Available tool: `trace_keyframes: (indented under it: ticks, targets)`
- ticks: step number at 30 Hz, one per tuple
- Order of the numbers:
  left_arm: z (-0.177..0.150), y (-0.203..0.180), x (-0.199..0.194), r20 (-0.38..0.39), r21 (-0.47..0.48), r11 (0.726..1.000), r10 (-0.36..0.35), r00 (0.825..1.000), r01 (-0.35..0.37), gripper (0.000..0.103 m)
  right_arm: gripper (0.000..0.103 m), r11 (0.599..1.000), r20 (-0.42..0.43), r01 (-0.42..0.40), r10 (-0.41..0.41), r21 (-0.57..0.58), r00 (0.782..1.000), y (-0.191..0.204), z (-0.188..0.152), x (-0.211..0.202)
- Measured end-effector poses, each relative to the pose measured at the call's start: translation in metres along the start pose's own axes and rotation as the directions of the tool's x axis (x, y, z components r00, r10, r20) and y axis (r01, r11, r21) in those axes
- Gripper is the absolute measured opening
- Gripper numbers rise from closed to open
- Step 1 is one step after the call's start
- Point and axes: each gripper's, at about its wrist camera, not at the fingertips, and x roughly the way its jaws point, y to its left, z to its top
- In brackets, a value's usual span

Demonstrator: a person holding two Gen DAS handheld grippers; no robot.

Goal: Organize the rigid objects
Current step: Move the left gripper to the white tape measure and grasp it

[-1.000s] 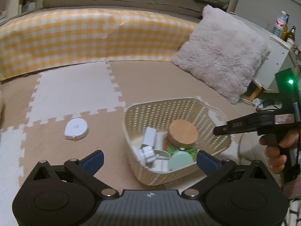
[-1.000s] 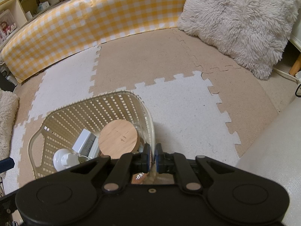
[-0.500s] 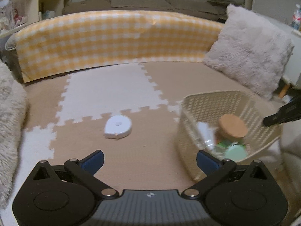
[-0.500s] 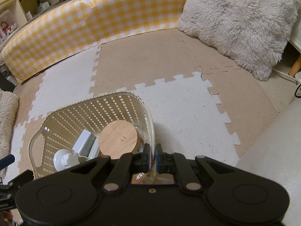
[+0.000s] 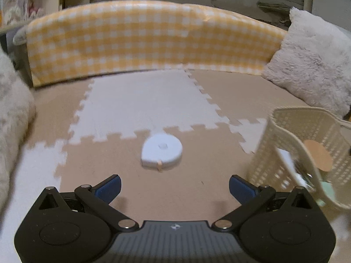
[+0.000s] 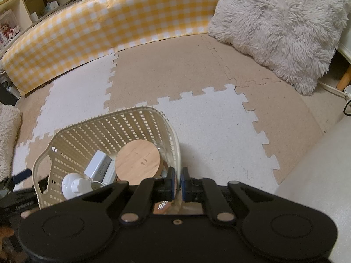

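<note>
A white round tape measure (image 5: 162, 153) lies on the foam mat just ahead of my left gripper (image 5: 174, 186), which is open and empty. The cream lattice basket (image 5: 291, 140) stands to its right; it also shows in the right wrist view (image 6: 109, 129). It holds a jar with a wooden lid (image 6: 137, 161), a white box (image 6: 97, 163) and a white round object (image 6: 75, 185). My right gripper (image 6: 178, 183) is shut on the basket's near right rim. The left gripper's tip shows at the far left of the right wrist view (image 6: 20, 175).
A yellow checked cushion wall (image 5: 144, 41) bounds the far side of the mat. A fluffy grey pillow (image 6: 280, 26) lies at the right, another fluffy item (image 5: 11, 118) at the left. Shelves stand behind the wall.
My left gripper has swung left from over the basket and now faces the tape measure, closer and lower. The right gripper has stayed on the basket rim.
</note>
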Motion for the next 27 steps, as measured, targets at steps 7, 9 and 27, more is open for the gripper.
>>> trace_keyframes:
  ticks: [7,9,27]
  targets:
    - [0.013,0.006,0.028,-0.020,0.025,0.998,0.056,0.998,-0.056,0.081,0.007,1.000,0.001,0.000,0.000,-0.002,1.000,0.000,0.001,0.000]
    - [0.014,0.009,0.034,-0.020,0.015,0.998,0.063,0.998,-0.063,0.080,0.007,1.000,0.001,0.000,0.000,-0.002,1.000,0.000,0.001,0.000]
    - [0.030,0.006,0.061,-0.047,0.012,0.999,0.049,0.998,-0.048,0.054,0.006,0.998,0.071,-0.025,0.021,0.052,0.997,-0.007,0.005,-0.007]
